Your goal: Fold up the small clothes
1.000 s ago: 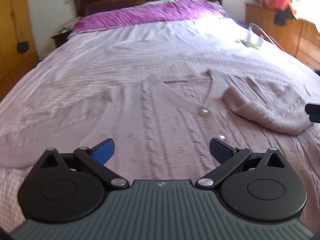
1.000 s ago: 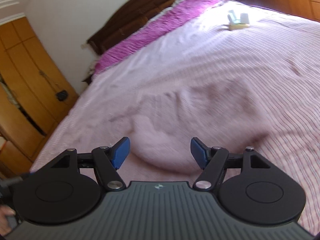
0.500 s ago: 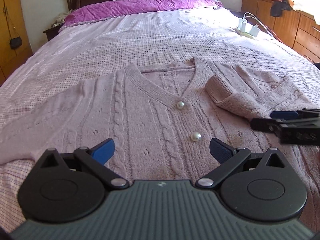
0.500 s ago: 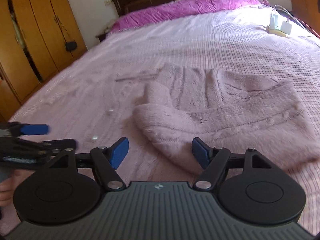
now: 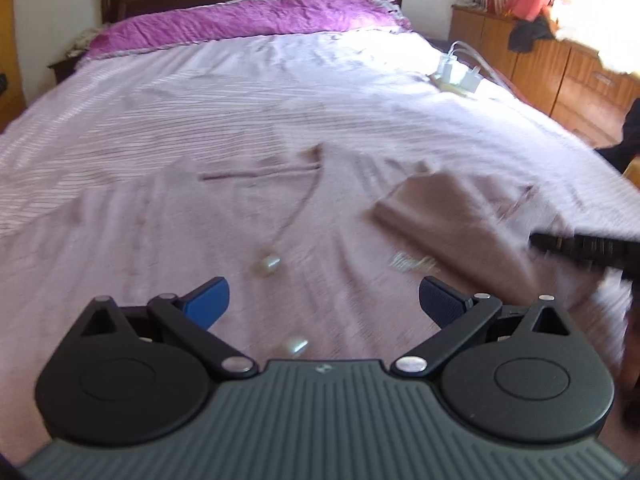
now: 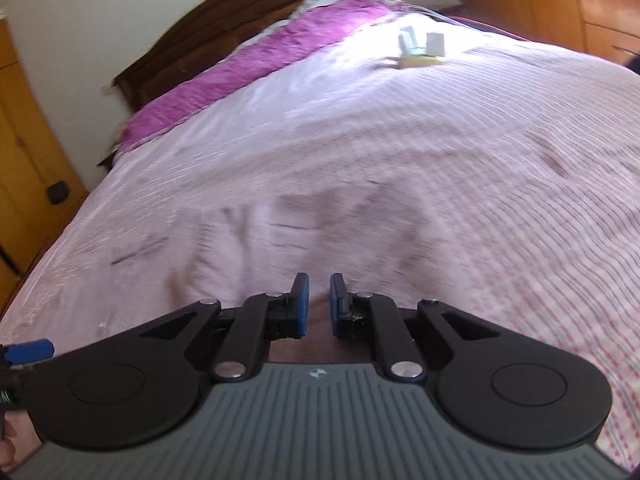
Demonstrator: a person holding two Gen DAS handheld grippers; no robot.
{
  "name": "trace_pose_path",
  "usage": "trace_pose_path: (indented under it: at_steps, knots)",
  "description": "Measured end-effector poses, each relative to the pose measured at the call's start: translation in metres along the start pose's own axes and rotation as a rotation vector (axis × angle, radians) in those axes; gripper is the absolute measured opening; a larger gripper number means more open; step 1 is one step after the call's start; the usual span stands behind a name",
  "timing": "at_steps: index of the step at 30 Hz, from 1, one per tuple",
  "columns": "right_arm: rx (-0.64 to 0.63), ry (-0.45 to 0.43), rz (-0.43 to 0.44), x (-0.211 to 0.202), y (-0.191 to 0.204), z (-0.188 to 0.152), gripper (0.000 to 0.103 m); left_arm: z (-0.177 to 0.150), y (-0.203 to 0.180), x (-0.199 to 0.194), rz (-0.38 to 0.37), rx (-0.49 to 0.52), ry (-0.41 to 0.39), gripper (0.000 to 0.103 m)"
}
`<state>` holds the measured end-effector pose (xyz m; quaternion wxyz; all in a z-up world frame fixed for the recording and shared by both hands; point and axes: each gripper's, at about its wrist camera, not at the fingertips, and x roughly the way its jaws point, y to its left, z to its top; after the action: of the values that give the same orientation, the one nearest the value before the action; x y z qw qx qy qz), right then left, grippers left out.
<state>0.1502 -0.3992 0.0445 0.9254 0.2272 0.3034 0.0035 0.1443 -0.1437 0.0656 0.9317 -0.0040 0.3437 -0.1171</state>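
A pale pink knitted cardigan (image 5: 200,232) lies flat on the bed, front up, with two pearl buttons (image 5: 268,264) down its middle. Its right sleeve (image 5: 448,216) is folded in over the body. My left gripper (image 5: 324,300) hovers open just over the lower front, with nothing between its fingers. In the right wrist view the right gripper (image 6: 319,304) is closed to a narrow gap, pinching cardigan (image 6: 320,232) fabric at the sleeve's near edge. The black body of the right gripper (image 5: 580,246) shows blurred at the right of the left wrist view.
A pink checked bedspread (image 5: 200,100) covers the whole bed. A power strip with white chargers (image 5: 456,76) lies far right on it. Purple pillows (image 5: 240,20) and a dark headboard are at the far end. Wooden drawers (image 5: 560,64) stand right, a wardrobe (image 6: 24,160) left.
The right gripper has gone from wide open to closed on the folded sleeve fabric. The left gripper has dropped lower and closer over the cardigan front and stays open.
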Motion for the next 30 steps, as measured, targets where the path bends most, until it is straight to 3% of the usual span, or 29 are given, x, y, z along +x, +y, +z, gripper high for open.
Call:
trace_pose_path:
  at_steps: [3, 4, 7, 9, 14, 16, 19, 23, 30]
  knots:
    - [0.064, -0.041, 0.036, -0.011, -0.012, -0.009, 0.017, 0.012, -0.009, 0.020, -0.056, -0.046, -0.012, 0.100]
    - [0.078, -0.061, 0.042, -0.014, -0.014, -0.013, 0.019, 0.016, -0.012, 0.028, -0.068, -0.050, -0.012, 0.091]
    - [0.116, -0.103, 0.089, -0.017, -0.021, -0.027, 0.034, 0.025, -0.025, 0.053, -0.069, -0.031, 0.013, 0.082]
    - [0.141, -0.116, 0.135, -0.019, -0.027, -0.034, 0.041, 0.027, -0.032, 0.069, -0.082, -0.018, 0.023, 0.080]
    - [0.255, -0.135, 0.239, -0.019, -0.047, -0.038, 0.043, 0.028, -0.044, 0.090, -0.055, -0.033, -0.018, 0.078]
    - [0.280, -0.136, 0.260, -0.018, -0.051, -0.039, 0.043, 0.029, -0.051, 0.096, -0.040, -0.005, -0.023, 0.048]
    - [0.291, -0.142, 0.274, -0.018, -0.052, -0.040, 0.043, 0.028, -0.058, 0.093, -0.060, 0.026, -0.035, 0.014]
    - [0.324, -0.166, 0.318, -0.021, -0.060, -0.043, 0.043, 0.030, -0.057, 0.069, -0.086, 0.053, -0.099, 0.013]
    - [0.344, -0.195, 0.349, -0.026, -0.064, -0.045, 0.046, 0.058, -0.030, -0.003, 0.002, 0.055, -0.286, 0.013]
